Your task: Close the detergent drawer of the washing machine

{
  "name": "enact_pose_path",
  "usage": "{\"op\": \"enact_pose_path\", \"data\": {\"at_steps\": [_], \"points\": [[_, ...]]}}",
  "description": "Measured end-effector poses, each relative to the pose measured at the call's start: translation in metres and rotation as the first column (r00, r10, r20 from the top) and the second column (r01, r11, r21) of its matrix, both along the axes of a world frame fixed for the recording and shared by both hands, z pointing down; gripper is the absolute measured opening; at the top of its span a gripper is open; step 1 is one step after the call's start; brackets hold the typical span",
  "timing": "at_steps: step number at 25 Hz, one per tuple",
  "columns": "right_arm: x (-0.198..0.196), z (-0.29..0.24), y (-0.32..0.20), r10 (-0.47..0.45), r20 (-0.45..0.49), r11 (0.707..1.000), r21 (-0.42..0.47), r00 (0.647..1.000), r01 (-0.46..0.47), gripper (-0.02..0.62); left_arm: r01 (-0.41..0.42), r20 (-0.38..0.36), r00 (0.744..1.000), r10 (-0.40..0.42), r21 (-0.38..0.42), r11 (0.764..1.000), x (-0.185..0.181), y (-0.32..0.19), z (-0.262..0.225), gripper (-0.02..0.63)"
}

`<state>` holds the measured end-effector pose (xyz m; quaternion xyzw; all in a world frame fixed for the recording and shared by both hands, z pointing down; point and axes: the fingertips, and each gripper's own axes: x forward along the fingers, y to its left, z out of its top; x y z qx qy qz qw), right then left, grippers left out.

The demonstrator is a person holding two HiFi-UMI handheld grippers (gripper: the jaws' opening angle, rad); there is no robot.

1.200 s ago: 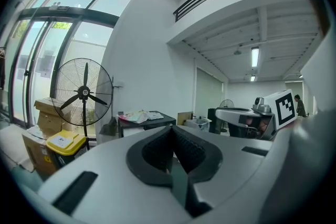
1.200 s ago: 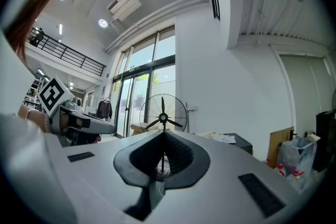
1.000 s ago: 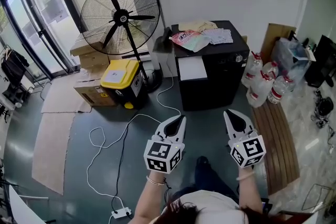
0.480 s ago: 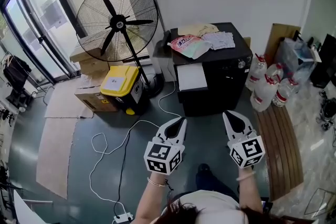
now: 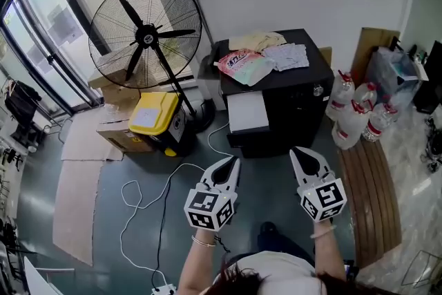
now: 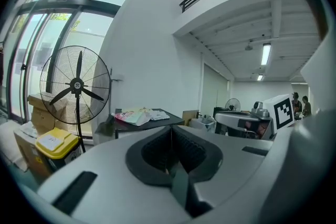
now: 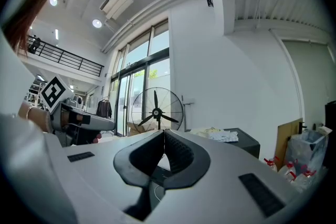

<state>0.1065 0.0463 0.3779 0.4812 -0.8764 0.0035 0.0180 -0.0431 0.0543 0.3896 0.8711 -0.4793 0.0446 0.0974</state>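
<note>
The black washing machine (image 5: 290, 97) stands against the back wall with clothes and a pink packet (image 5: 243, 64) on its top. Its white detergent drawer (image 5: 247, 111) sticks out of the front at the upper left. My left gripper (image 5: 233, 162) is shut and empty, a short way in front of the drawer and slightly left of it. My right gripper (image 5: 298, 153) is shut and empty too, facing the machine's front right. In the left gripper view, shut jaws (image 6: 170, 129) point past the machine's top (image 6: 149, 122). Past the shut right gripper (image 7: 164, 134), its own view shows the machine (image 7: 242, 142).
A big standing fan (image 5: 141, 34) is left of the machine, with a yellow-lidded bin (image 5: 153, 114) and cardboard boxes (image 5: 114, 140) by its base. A white cable (image 5: 148, 188) loops over the floor. Water bottles (image 5: 353, 117) and a wooden bench (image 5: 371, 198) are at the right.
Both shut grippers have moved forward with the person, so the washing machine and its drawer now lie closer to the jaw tips. The jaws have not moved.
</note>
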Motion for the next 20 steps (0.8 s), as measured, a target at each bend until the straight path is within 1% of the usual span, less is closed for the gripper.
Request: {"op": "enact_pose_path", "data": {"at_steps": [5, 9, 15, 20], "points": [[0.005, 0.007, -0.027, -0.041, 0.017, 0.999, -0.008, 0.999, 0.042, 0.028, 0.015, 0.0, 1.0, -0.015, -0.015, 1.0, 0.005, -0.026, 0.008, 0.023], [0.005, 0.015, -0.047, -0.08, 0.021, 0.996, -0.032, 0.997, 0.081, 0.029, 0.031, 0.006, 1.0, -0.031, -0.044, 0.999, 0.008, -0.042, 0.017, 0.043], [-0.005, 0.035, -0.065, -0.136, 0.012, 0.988, -0.07, 0.991, 0.136, 0.035, 0.064, 0.01, 0.998, -0.064, -0.094, 0.993, -0.001, -0.053, 0.039, 0.066], [-0.01, 0.056, -0.079, -0.153, 0.002, 0.982, -0.114, 0.988, 0.152, 0.049, 0.081, 0.008, 0.997, -0.08, -0.114, 0.99, -0.009, -0.064, 0.054, 0.084]]}}
